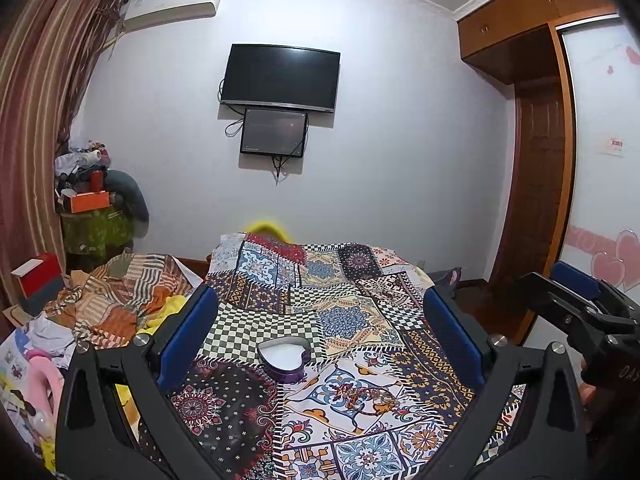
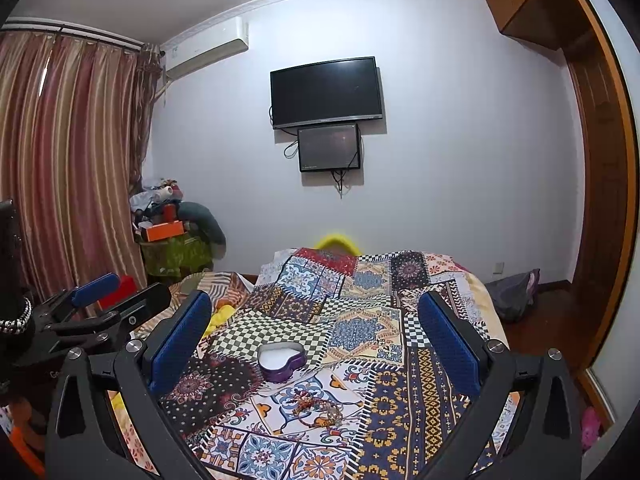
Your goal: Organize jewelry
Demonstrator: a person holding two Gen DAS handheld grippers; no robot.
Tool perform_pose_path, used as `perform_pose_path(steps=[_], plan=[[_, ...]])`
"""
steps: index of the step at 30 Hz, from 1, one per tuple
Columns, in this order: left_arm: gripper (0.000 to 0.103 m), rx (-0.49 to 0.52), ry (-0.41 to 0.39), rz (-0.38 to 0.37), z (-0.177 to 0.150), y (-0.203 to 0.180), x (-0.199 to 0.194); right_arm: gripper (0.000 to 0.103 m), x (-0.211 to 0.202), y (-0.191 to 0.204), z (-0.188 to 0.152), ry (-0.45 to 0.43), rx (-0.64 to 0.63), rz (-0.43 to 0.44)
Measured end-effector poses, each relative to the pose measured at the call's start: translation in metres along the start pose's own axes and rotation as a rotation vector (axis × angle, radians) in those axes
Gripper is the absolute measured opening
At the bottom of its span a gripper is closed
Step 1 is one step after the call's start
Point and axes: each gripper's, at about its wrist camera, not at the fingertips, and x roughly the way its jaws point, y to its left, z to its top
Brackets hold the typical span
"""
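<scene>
A purple heart-shaped box (image 1: 285,361) with a white inside stands open on the patterned bedspread (image 1: 360,320); it also shows in the right wrist view (image 2: 281,360). A small heap of beaded jewelry (image 1: 370,396) lies just in front of it, also in the right wrist view (image 2: 320,408). My left gripper (image 1: 320,340) is open and empty, held above the bed with box and jewelry between its blue pads. My right gripper (image 2: 316,344) is open and empty likewise. Each gripper shows at the edge of the other's view: the right gripper (image 1: 576,300) and the left gripper (image 2: 104,300).
A crumpled striped cloth (image 1: 120,296) and clutter lie left of the bed. A red box (image 1: 36,276) stands by the curtain (image 2: 72,160). Two screens (image 1: 280,76) hang on the far wall. A wooden wardrobe and door (image 1: 536,160) are at the right.
</scene>
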Motion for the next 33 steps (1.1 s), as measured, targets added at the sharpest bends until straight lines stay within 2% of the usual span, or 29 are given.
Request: perform_pose_path(steps=[19,33], plan=[[0.103,0.008,0.002,0.001,-0.002,-0.001,-0.001,0.102,0.002,-0.001,-0.003,0.009,0.0,-0.002],[0.103,0.006,0.023,-0.005,-0.003,0.0,0.01,0.102,0.015,-0.006,-0.01,0.053,0.009,-0.003]])
